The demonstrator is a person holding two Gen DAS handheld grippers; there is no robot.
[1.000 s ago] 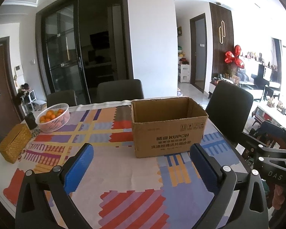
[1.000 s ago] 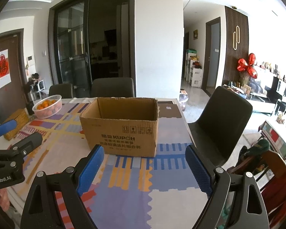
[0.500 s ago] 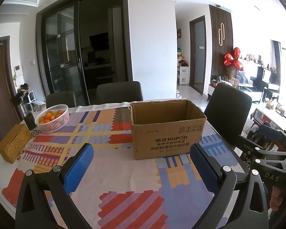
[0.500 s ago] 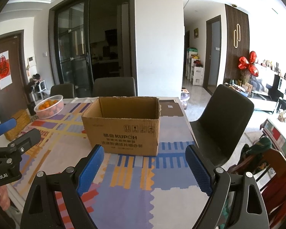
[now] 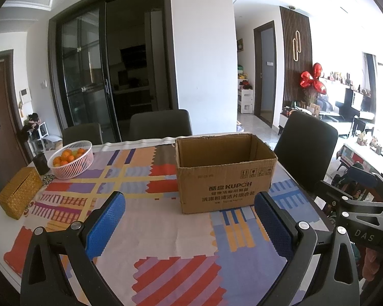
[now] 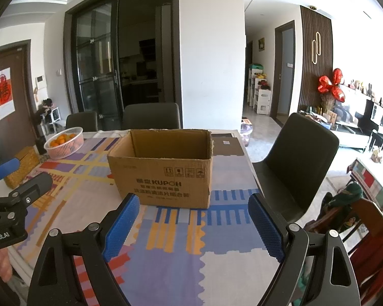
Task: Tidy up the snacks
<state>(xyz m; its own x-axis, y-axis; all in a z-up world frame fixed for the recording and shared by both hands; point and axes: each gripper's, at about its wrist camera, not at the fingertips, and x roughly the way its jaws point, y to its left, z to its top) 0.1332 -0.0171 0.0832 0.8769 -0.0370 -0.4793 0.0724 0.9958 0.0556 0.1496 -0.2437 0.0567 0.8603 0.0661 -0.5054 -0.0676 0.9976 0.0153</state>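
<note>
Cardboard box sits open-topped on the worktop; left hand-held gripper and right hand-held gripper hover level before it, jaws spread wide, holding nothing.

A lived-in home, at the dining table under a patchwork cloth. Dark chairs ring it; a basket of oranges sits at left of frame. Glass sliding doors fill the centre background, with red balloons and a sitting room at right.
</note>
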